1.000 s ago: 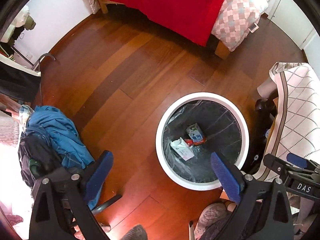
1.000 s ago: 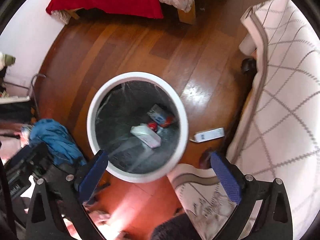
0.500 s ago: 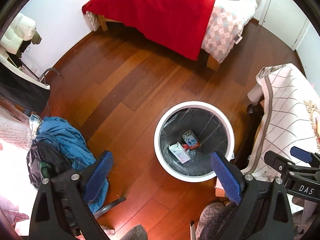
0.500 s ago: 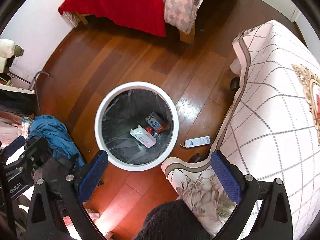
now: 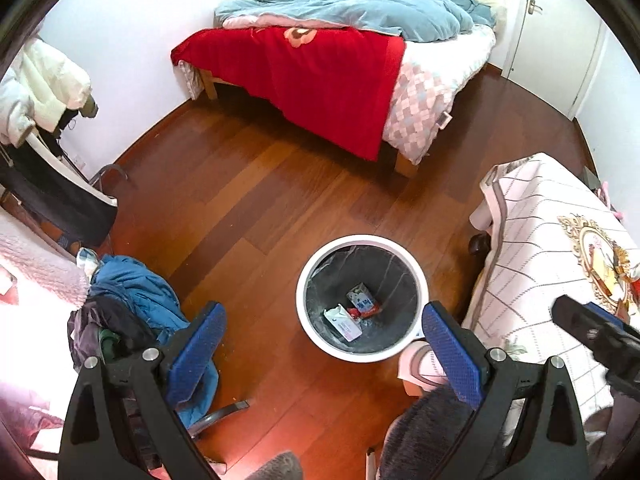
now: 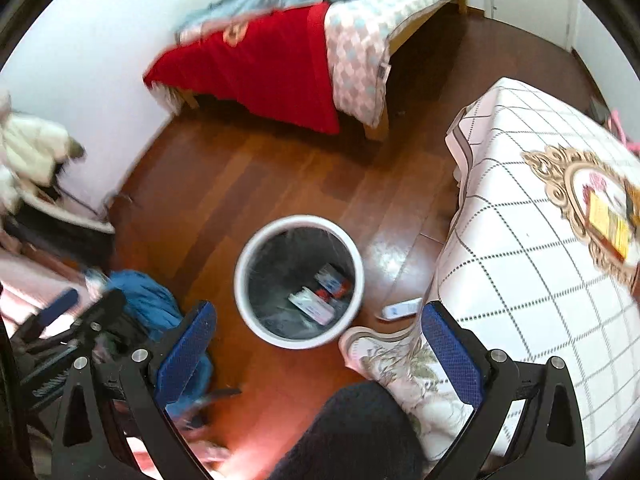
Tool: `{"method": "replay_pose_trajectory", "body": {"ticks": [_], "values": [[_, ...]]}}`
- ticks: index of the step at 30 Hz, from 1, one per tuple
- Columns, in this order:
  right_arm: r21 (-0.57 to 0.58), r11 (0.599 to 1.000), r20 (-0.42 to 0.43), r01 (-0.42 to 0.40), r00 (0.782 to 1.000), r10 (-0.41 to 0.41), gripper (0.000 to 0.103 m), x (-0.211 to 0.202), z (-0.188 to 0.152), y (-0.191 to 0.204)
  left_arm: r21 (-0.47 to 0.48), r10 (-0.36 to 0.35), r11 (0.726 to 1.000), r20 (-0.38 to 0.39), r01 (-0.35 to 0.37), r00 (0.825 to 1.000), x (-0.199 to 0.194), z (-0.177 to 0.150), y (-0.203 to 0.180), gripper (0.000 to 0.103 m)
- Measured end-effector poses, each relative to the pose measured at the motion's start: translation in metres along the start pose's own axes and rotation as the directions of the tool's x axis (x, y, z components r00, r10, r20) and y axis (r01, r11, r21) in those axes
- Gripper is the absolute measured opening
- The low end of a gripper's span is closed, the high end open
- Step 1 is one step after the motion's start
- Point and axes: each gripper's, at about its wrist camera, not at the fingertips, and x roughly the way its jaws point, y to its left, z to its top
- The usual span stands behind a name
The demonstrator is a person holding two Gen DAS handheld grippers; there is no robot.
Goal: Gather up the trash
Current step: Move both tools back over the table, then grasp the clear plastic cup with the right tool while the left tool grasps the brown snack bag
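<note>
Nearest, our left gripper and right gripper both spread wide and empty, below them the white bin holding cartons, a small white box on the floor beside it, beyond, the red-covered bed.

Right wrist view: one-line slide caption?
Open right hand-held gripper above white bin holding cartons; small box beside it.

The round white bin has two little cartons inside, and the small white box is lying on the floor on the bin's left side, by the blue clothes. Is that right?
Not quite. The small white box lies on the floor to the right of the bin, beside the checked cloth, as the right wrist view shows. The rest is right.
</note>
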Motion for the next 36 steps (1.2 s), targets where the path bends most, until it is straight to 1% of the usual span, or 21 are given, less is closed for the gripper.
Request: {"method": "replay_pose_trajectory", "body": {"ticks": [2, 5, 7, 10, 13, 14, 15, 17, 18, 19, 21, 23, 24, 25, 27, 29, 31, 32, 33, 35, 36], "values": [[0.055, 0.998, 0.032, -0.033, 0.999, 0.031, 0.103, -0.021, -0.006, -0.016, 0.02, -0.009, 1.0, 0.032, 0.009, 0.999, -0.011, -0.001, -0.016, 0.1], [0.14, 0.989, 0.067, -0.039, 0.997, 0.03, 0.103, -0.055, -0.019, -0.051, 0.066, -0.057, 0.996, 0.043, 0.054, 0.997, -0.017, -0.006, -0.054, 0.1], [0.202, 0.979, 0.087, -0.014, 0.996, -0.003, 0.103, -0.076, -0.031, -0.083, 0.112, -0.091, 0.99, 0.015, 0.089, 0.996, -0.01, -0.014, -0.092, 0.1], [0.318, 0.945, 0.092, 0.08, 0.989, -0.114, 0.103, -0.106, -0.056, -0.149, 0.179, -0.147, 0.972, -0.044, 0.153, 0.988, 0.005, -0.027, -0.155, 0.1], [0.436, 0.886, 0.056, 0.161, 0.977, -0.205, 0.103, -0.125, -0.08, -0.218, 0.267, -0.176, 0.944, -0.093, 0.195, 0.98, 0.018, -0.044, -0.225, 0.1], [0.469, 0.861, 0.038, 0.198, 0.969, -0.243, 0.103, -0.131, -0.089, -0.244, 0.293, -0.18, 0.934, -0.102, 0.202, 0.978, 0.021, -0.048, -0.245, 0.1], [0.496, 0.836, 0.021, 0.233, 0.96, -0.279, 0.103, -0.136, -0.096, -0.266, 0.33, -0.179, 0.921, -0.111, 0.206, 0.978, 0.027, -0.055, -0.274, 0.1], [0.563, 0.769, -0.024, 0.303, 0.936, -0.351, 0.103, -0.147, -0.114, -0.322, 0.375, -0.179, 0.902, -0.127, 0.215, 0.975, 0.034, -0.065, -0.308, 0.1], [0.587, 0.743, -0.04, 0.322, 0.928, -0.371, 0.103, -0.15, -0.123, -0.342, 0.404, -0.177, 0.888, -0.143, 0.221, 0.974, 0.04, -0.073, -0.332, 0.1], [0.618, 0.71, -0.059, 0.337, 0.921, -0.386, 0.103, -0.152, -0.132, -0.368, 0.422, -0.176, 0.878, -0.151, 0.224, 0.973, 0.043, -0.078, -0.347, 0.1], [0.668, 0.67, -0.067, 0.324, 0.923, -0.38, 0.103, -0.152, -0.146, -0.406, 0.462, -0.166, 0.857, -0.17, 0.227, 0.971, 0.051, -0.088, -0.378, 0.1], [0.691, 0.651, -0.066, 0.315, 0.924, -0.377, 0.1, -0.147, -0.151, -0.425, 0.496, -0.158, 0.837, -0.186, 0.232, 0.97, 0.057, -0.096, -0.402, 0.1], [0.697, 0.65, -0.061, 0.302, 0.929, -0.366, 0.093, -0.142, -0.153, -0.435, 0.508, -0.155, 0.83, -0.19, 0.232, 0.97, 0.058, -0.099, -0.411, 0.1], [0.699, 0.648, -0.062, 0.302, 0.928, -0.366, 0.088, -0.138, -0.153, -0.442, 0.516, -0.153, 0.824, -0.194, 0.233, 0.969, 0.061, -0.102, -0.417, 0.1], [0.69, 0.658, -0.053, 0.3, 0.928, -0.368, 0.088, -0.129, -0.152, -0.45, 0.529, -0.149, 0.814, -0.207, 0.239, 0.967, 0.064, -0.106, -0.429, 0.1], [0.683, 0.667, -0.044, 0.298, 0.928, -0.37, 0.084, -0.121, -0.151, -0.451, 0.534, -0.156, 0.807, -0.218, 0.251, 0.964, 0.066, -0.106, -0.438, 0.1], [0.672, 0.673, -0.037, 0.308, 0.922, -0.385, 0.068, -0.114, -0.151, -0.451, 0.535, -0.178, 0.799, -0.224, 0.273, 0.958, 0.065, -0.104, -0.449, 0.1], [0.663, 0.675, -0.029, 0.324, 0.912, -0.41, 0.065, -0.114, -0.151, -0.45, 0.534, -0.192, 0.794, -0.229, 0.289, 0.954, 0.064, -0.102, -0.454, 0.099], [0.651, 0.681, -0.021, 0.337, 0.904, -0.427, 0.044, -0.113, -0.15, -0.448, 0.532, -0.218, 0.787, -0.235, 0.313, 0.947, 0.062, -0.098, -0.461, 0.099], [0.652, 0.681, -0.009, 0.334, 0.901, -0.433, 0.044, -0.113, -0.151, -0.447, 0.532, -0.262, 0.77, -0.239, 0.352, 0.935, 0.057, -0.095, -0.476, 0.099], [0.654, 0.68, -0.001, 0.33, 0.9, -0.435, 0.044, -0.115, -0.151, -0.449, 0.537, -0.289, 0.754, -0.245, 0.377, 0.926, 0.055, -0.092, -0.486, 0.099]]}}
